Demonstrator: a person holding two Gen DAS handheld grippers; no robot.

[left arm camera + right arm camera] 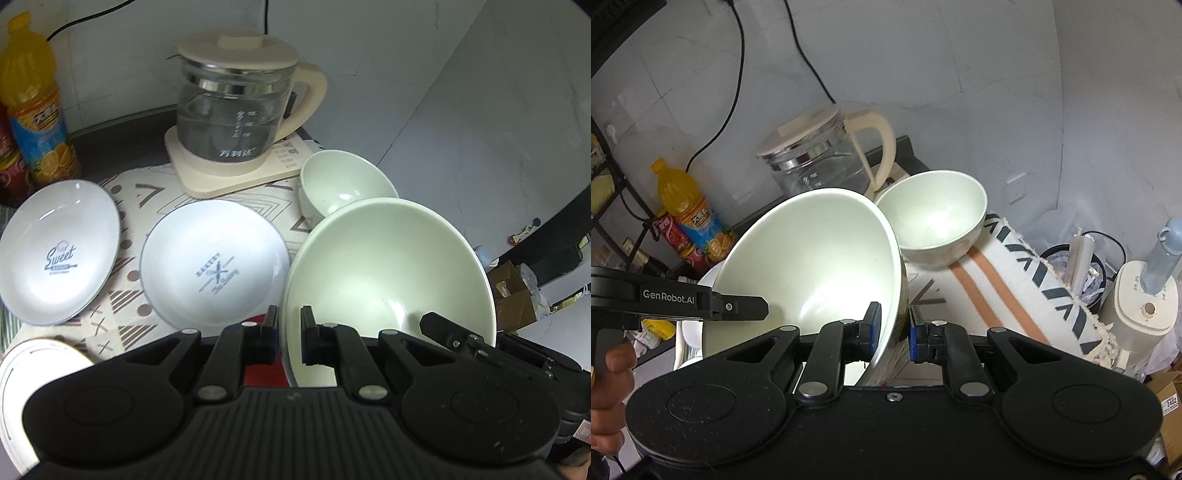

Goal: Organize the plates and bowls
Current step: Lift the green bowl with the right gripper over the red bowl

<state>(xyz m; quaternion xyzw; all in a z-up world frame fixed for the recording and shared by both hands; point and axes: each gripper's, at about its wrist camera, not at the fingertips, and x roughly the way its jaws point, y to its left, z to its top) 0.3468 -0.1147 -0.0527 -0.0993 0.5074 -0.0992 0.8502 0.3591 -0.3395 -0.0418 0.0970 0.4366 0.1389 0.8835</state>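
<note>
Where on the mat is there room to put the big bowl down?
Bare mat lies right of the small bowl, out to the fringed edge. The other side is crowded: the Bakery plate, the Sweet plate and the kettle leave only narrow strips. Both grippers, left and right, clamp the big bowl.

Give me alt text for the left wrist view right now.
The left gripper fingers pinch the near rim of a large pale green bowl, with the right gripper holding its right edge. Behind sit two white plates, a smaller green bowl and a glass kettle.
</note>
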